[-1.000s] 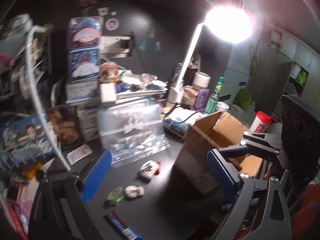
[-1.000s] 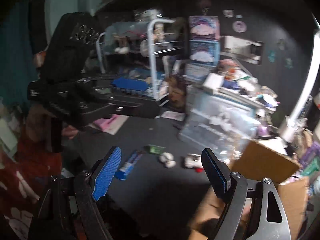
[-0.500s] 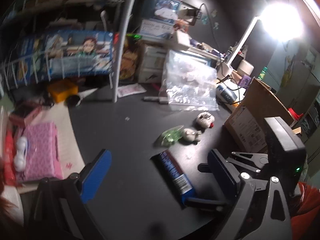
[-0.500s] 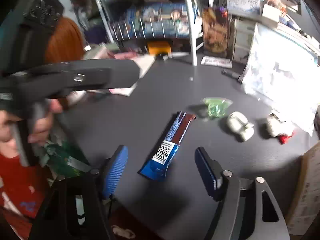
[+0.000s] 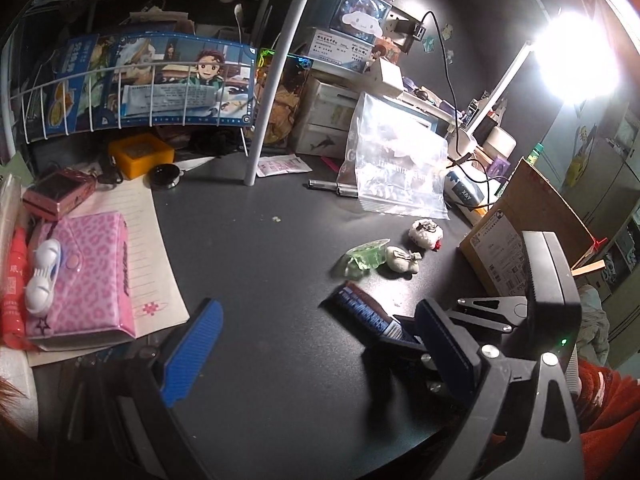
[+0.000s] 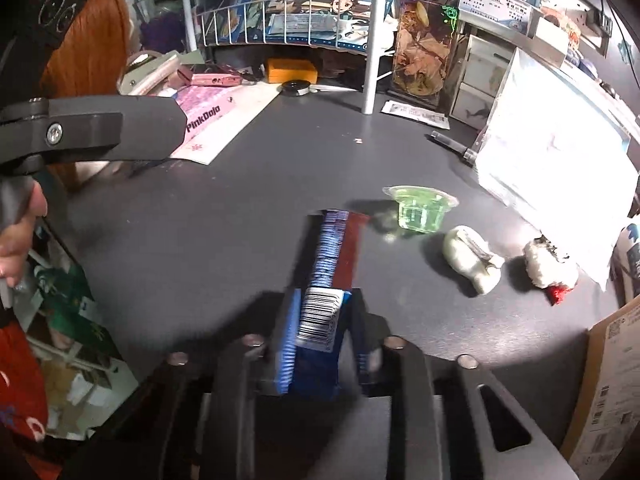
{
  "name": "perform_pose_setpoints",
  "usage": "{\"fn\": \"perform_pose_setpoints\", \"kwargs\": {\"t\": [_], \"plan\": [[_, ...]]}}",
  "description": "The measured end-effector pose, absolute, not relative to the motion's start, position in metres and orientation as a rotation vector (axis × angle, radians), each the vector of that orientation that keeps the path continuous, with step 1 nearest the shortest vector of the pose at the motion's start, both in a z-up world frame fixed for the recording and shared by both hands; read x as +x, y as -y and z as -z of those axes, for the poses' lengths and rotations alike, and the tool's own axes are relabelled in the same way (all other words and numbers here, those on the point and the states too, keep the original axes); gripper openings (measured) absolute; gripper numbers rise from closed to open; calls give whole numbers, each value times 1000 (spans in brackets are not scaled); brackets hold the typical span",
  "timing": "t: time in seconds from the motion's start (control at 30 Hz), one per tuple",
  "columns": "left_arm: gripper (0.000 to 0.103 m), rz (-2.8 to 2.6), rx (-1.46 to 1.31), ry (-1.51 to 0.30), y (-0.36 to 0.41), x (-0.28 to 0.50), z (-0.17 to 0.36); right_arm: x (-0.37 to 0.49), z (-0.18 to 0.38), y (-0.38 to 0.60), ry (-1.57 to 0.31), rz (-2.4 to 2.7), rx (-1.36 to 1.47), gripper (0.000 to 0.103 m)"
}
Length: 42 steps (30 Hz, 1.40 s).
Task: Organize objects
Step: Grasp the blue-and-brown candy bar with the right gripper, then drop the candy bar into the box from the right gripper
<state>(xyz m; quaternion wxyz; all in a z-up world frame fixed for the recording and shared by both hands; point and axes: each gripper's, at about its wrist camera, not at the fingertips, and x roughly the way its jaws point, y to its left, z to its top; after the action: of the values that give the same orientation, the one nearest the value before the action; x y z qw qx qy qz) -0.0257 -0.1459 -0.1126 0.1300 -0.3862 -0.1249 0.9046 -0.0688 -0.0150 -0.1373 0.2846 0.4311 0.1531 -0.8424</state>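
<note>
Dark desk [image 6: 240, 208]: my right gripper [image 6: 324, 344] clamps snack bar [image 6: 332, 260] lower center; left gripper [image 5: 316, 344] open w/ nothing.

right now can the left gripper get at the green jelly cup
Probably yes: the left gripper is open and empty, with bare desk up to the green jelly cup; only the right gripper's snack bar lies beside that path.

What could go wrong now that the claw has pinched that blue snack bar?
The right gripper is shut on only one end of the snack bar, so the long free end may sag or slip out when lifted. The green jelly cup sits just past the bar's far tip, so a swing could knock it. The cardboard box has a tall wall, which the bar might catch on if carried there low.
</note>
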Motion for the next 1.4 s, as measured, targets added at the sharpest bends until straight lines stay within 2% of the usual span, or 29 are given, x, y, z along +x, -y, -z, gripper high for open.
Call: {"fn": "perform_pose_setpoints", "kwargs": {"t": [0.23, 0.47, 0.57, 0.63, 0.7, 0.93, 1.03, 1.4], "plan": [[96, -2580, -1131, 357, 133, -29, 113, -67, 123, 8, -391, 2233, 1126, 14], [95, -2546, -1041, 324, 114, -31, 85, -49, 65, -3, -322, 2170, 997, 14], [80, -2519, -982, 317, 104, -34, 64, -40, 36, -10, -323, 2170, 929, 14], [67, -2494, -938, 310, 96, -35, 50, -35, 16, -18, -329, 2173, 884, 14], [59, -2493, -896, 280, 84, -38, 35, -32, 1, -27, -332, 2181, 854, 14], [42, -2437, -815, 229, 39, -56, -3, -32, -37, -75, -322, 2256, 796, 14], [38, -2400, -804, 204, 13, -71, -16, -38, -48, -101, -310, 2298, 793, 14], [38, -2251, -876, 72, -98, -134, -25, -64, -52, -212, -156, 2417, 906, 14]]}}
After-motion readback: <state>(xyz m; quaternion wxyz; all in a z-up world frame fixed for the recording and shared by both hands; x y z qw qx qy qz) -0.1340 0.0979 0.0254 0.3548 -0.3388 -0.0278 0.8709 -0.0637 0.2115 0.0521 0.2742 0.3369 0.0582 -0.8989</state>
